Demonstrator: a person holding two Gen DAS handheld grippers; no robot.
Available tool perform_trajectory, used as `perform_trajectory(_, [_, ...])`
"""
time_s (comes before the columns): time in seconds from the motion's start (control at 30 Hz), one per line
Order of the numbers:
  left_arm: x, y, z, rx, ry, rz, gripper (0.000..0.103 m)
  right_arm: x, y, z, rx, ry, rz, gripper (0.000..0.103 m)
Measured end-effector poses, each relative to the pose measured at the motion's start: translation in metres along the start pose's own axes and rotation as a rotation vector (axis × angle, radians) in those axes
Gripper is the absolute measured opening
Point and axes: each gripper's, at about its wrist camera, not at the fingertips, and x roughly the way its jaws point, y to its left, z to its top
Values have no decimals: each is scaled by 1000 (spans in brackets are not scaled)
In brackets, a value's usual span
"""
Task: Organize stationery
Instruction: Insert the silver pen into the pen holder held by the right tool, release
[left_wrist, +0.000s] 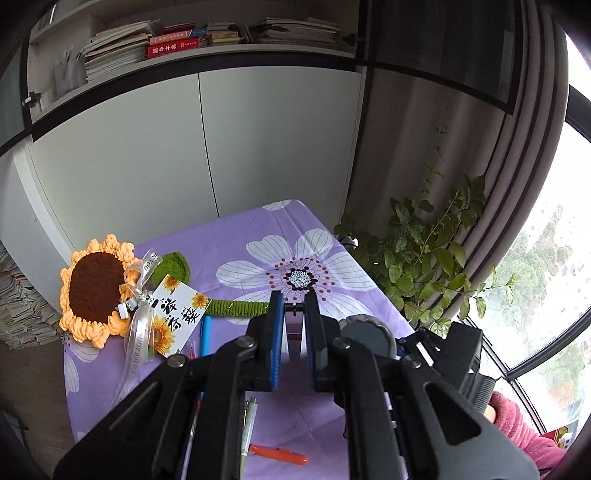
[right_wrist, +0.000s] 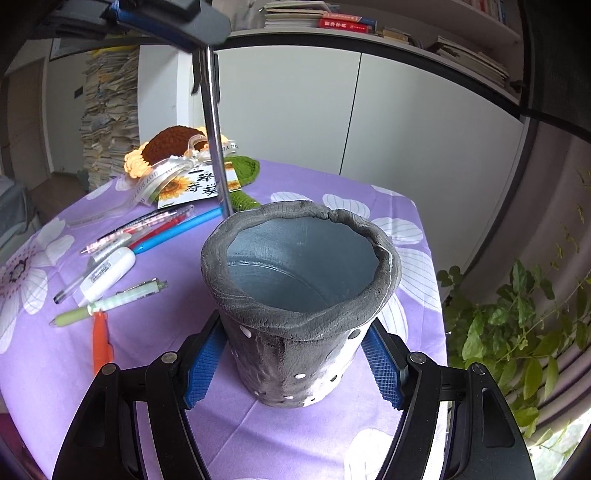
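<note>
right hand-held gripper (right_wrist: 293, 365) around grey pot (right_wrist: 301, 280)

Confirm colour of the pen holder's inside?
Pale blue-grey inside the pen holder; right wrist view shows it best.

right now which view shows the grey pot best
The right wrist view: the pot fills the middle, open mouth, bare inside and holed wall all visible, held between the right gripper fingers. The left wrist view shows only a piece of its rim behind the left gripper.
</note>
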Motion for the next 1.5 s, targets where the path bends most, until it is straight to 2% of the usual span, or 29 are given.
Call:
perform_trajectory(0.17, [-21,-19,8,34,-56,-24,9,0,-3,0,4,5,13,73])
perform_trajectory(0.43, [-27,-39,14,69,-74,-66,9,1,-3,0,9,8,22,73])
perform_trajectory(0.6, [-2,-45,5,95,-8,-61,9,2,-1,0,1,9,11,73])
perform_trajectory(0.9, [41,-42,-17,80,118,-54,9,2,2,0,-10,14,-2,73])
perform_trajectory(1.23, [49,-38,-22,60,146,-50,9,2,2,1,-9,17,-1,73])
perform_trajectory(1.43, [37,-22,-22,16,133,-43,11,2,2,1,-9,17,-1,73])
perform_trajectory(1.5, [28,-11,-24,-9,116,-25,17,2,2,1,-9,17,-1,73])
